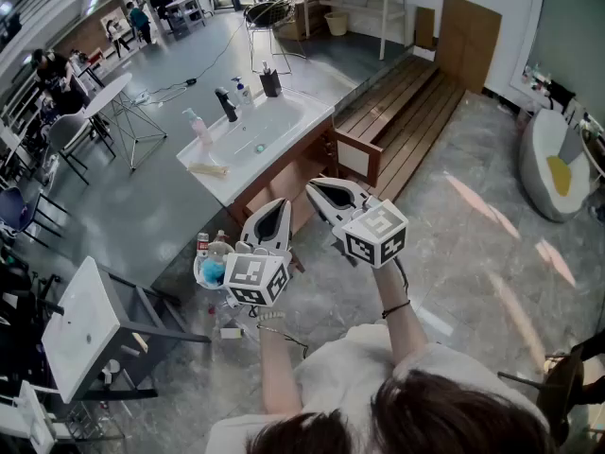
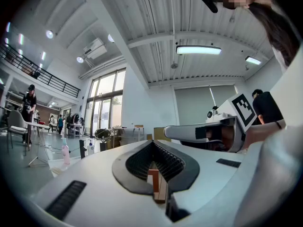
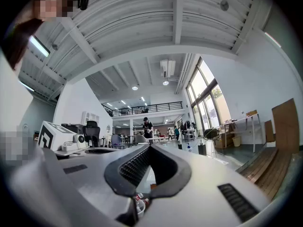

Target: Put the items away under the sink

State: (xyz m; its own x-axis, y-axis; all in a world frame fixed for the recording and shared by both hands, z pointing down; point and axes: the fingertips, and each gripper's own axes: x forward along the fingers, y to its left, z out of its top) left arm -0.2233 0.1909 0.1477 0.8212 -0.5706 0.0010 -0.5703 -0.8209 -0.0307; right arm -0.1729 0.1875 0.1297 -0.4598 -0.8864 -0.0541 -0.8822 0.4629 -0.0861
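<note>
Left gripper [image 1: 277, 206] and right gripper [image 1: 314, 189], white plastic, fingers shut together, empty; round clear tub [image 1: 198, 274] holding small bottles [image 1: 202, 244] sits on grey floor [image 1: 454, 253] near the wooden sink cabinet [image 1: 284, 183]

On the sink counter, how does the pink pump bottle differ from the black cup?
The pink pump bottle is pale and slim; the black cup is dark and wider. The bottle stands near the counter's left end, the cup at its far corner. Both stand upright on the white counter.
</note>
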